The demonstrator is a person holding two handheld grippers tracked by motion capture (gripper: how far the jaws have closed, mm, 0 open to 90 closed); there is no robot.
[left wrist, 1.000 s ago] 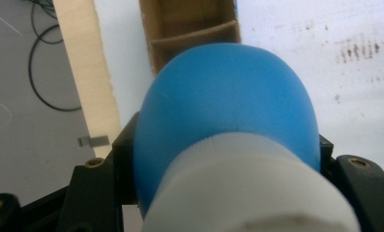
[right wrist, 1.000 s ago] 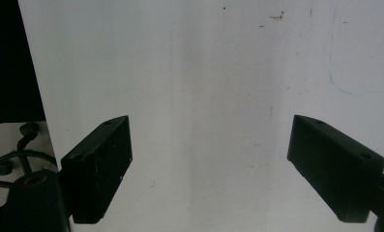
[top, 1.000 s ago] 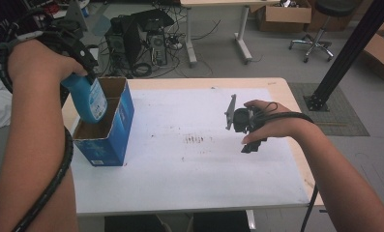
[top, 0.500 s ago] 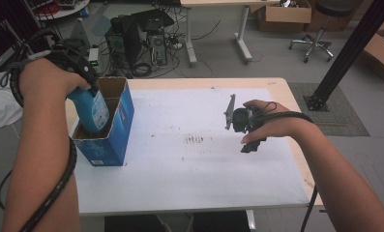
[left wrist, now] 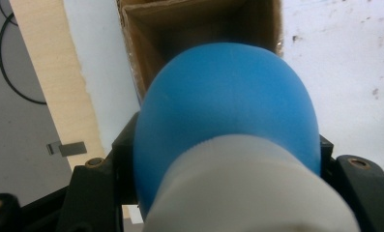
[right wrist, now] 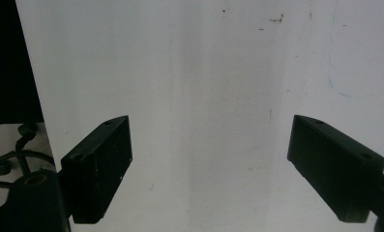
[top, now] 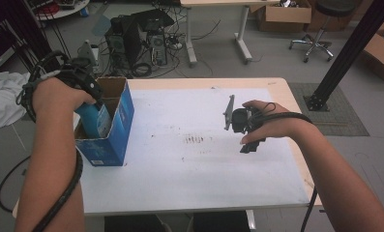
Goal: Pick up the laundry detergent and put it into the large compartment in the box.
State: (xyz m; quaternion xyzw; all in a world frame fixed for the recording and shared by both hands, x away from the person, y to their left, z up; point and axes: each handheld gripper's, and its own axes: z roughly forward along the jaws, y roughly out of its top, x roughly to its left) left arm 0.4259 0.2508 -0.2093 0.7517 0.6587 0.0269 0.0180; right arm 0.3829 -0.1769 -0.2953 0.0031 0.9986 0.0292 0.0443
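1. Blue bottle (top: pixel 90 121) hangs partly inside the open blue carton (top: pixel 113 140), base down.
2. Left gripper (top: pixel 85 94) clamps the bottle near its white cap.
3. Step, I judge: lowering it in; next, release inside the carton.
4. Right gripper (right wrist: pixel 211 169), well right of the carton, gapes wide, holding nothing, over the table (top: pixel 189 174).

Beyond the table (top: pixel 194 188) stand computer towers (top: pixel 139 41), a stool (top: pixel 320 29), cardboard boxes (top: pixel 281 14) and a white cloth (top: pixel 3 99).
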